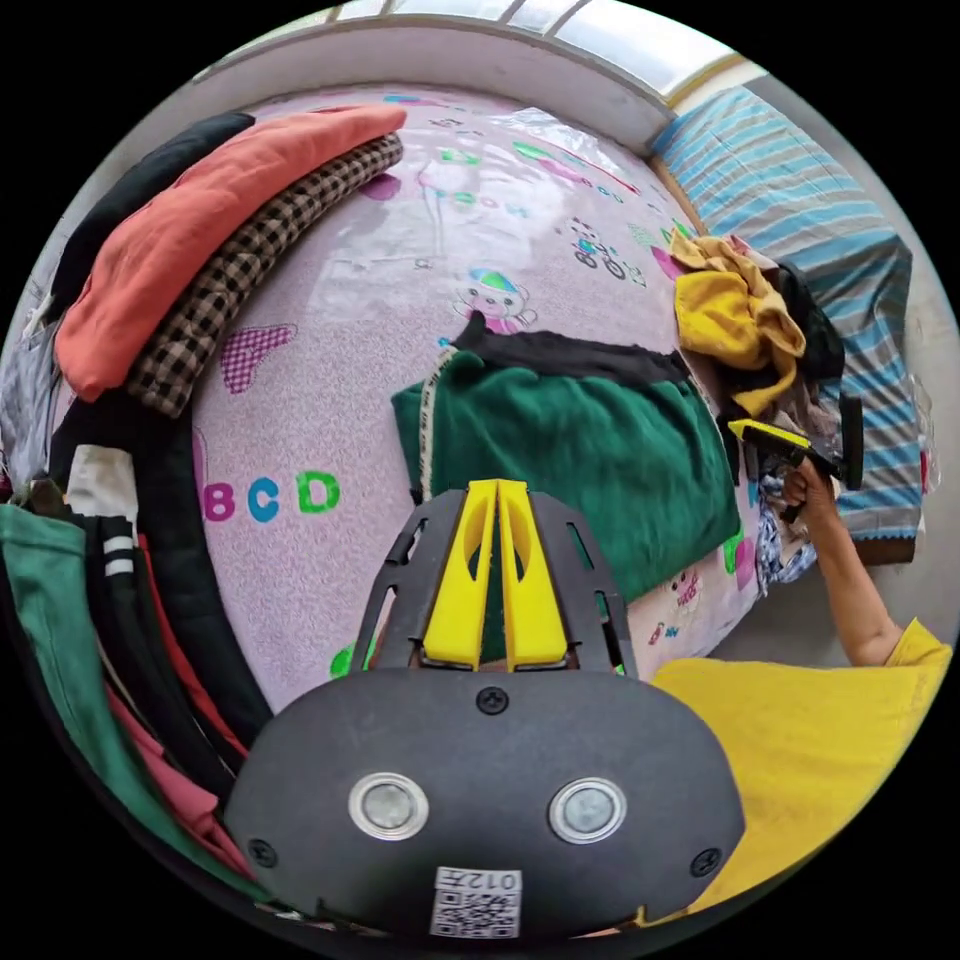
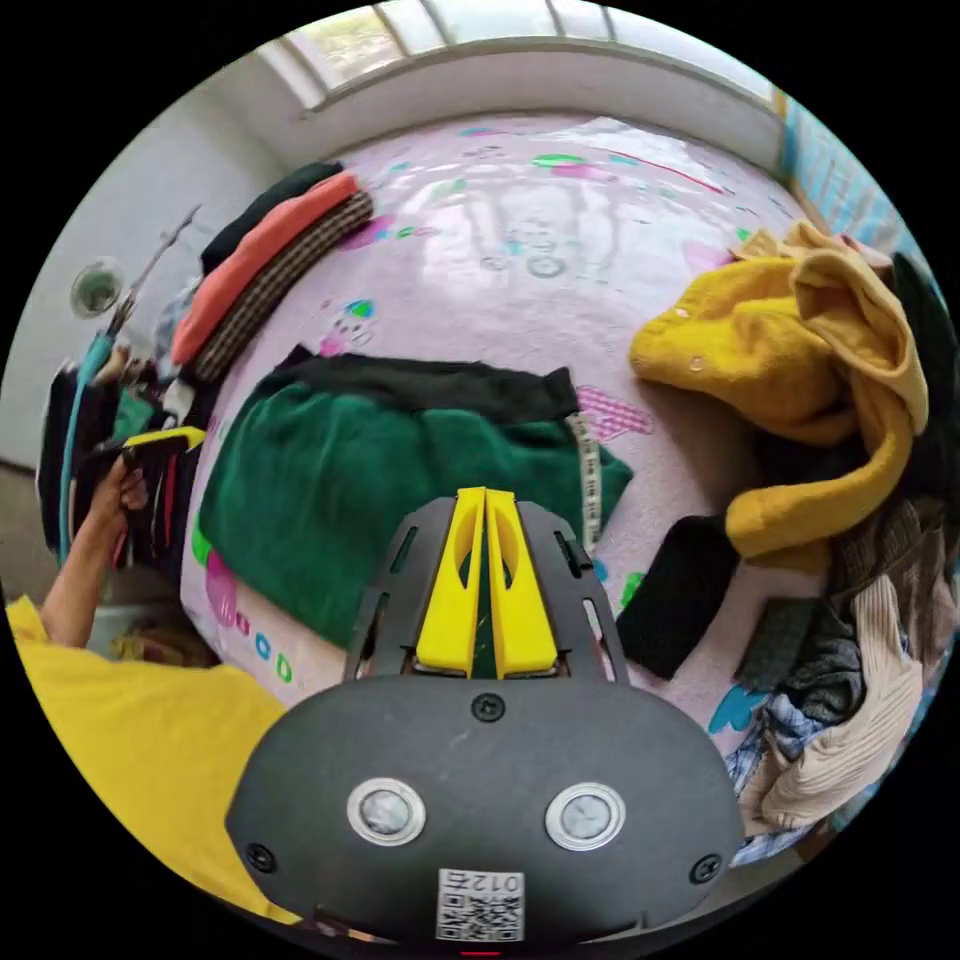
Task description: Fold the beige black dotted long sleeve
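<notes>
**Both hand-held grippers pressed together over a bed of clothes**

A wide bed covered in a pink cartoon-and-alphabet print sheet (image 1: 330,330) carries everything. Near its front edge lies a folded dark green knit garment (image 1: 590,460), flat, with a black cloth (image 1: 580,352) lying along its far edge and a pale printed tape strip (image 2: 588,470) running down one short side. At one end of the bed sits a loose heap of clothes topped by a crumpled mustard-yellow garment (image 2: 790,370), with black, grey and cream ribbed pieces beneath it toward the bed's edge. At the opposite end is a neat stack: a folded coral-orange cloth (image 1: 190,230) between a black piece and a brown-and-black checked cloth (image 1: 250,270). More garments in green, black and pink hang beside the bed below that stack. A blue-striped cloth (image 1: 800,220) lies beyond the heap.

I cannot pick out the beige black-dotted long sleeve with certainty; if present, it is buried in the heap.

The person wears a yellow top (image 1: 810,760).

The left hand-held gripper (image 1: 497,492) hangs above the green garment, its yellow jaws pressed together on nothing. The right hand-held gripper (image 2: 485,498) is likewise closed and empty, above the green garment, near the heap.
</notes>
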A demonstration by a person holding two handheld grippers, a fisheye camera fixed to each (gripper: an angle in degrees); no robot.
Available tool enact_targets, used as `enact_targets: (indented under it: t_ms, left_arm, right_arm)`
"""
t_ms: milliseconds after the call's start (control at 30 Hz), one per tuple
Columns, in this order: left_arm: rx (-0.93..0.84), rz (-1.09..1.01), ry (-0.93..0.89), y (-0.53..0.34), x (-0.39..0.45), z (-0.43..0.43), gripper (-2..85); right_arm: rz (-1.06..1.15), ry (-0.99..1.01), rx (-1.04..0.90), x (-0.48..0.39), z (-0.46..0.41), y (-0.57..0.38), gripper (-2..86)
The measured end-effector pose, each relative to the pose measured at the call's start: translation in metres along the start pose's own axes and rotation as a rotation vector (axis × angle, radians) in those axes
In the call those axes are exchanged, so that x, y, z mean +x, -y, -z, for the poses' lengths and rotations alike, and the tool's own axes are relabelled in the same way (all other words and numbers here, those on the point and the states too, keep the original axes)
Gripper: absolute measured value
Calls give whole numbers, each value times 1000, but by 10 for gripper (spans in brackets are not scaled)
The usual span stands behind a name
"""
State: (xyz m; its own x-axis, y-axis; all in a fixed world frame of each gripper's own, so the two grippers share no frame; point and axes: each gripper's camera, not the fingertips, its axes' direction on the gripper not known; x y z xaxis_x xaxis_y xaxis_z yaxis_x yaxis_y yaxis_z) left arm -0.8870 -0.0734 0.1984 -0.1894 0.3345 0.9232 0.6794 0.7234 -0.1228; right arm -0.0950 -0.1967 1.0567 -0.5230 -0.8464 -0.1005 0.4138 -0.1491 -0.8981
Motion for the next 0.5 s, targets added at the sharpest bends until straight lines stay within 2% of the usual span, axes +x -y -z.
enact_targets:
  t_ms: [67, 167, 233, 367, 500]
  left_arm:
    - [-61, -45, 74, -8, 18, -16, -2]
    - [-160, -63, 334, -11, 26, -43, -1]
    - [-177, -48, 286, -12, 16, -52, -1]
    - [-174, 48, 120, -12, -8, -53, -2]
    - [-172, 22, 128, -12, -1, -54, -1]
  right_arm:
    - [114, -15, -53, -35, -18, -14, -1]
    - [208, -276, -206, -66, -68, -21, -1]
    - [226, -344, -281, -64, -92, -22, 0]
    - [87, -225, -325, -43, -93, -9, 3]
    - [-48, -158, -325, -26, -93, -8, 6]
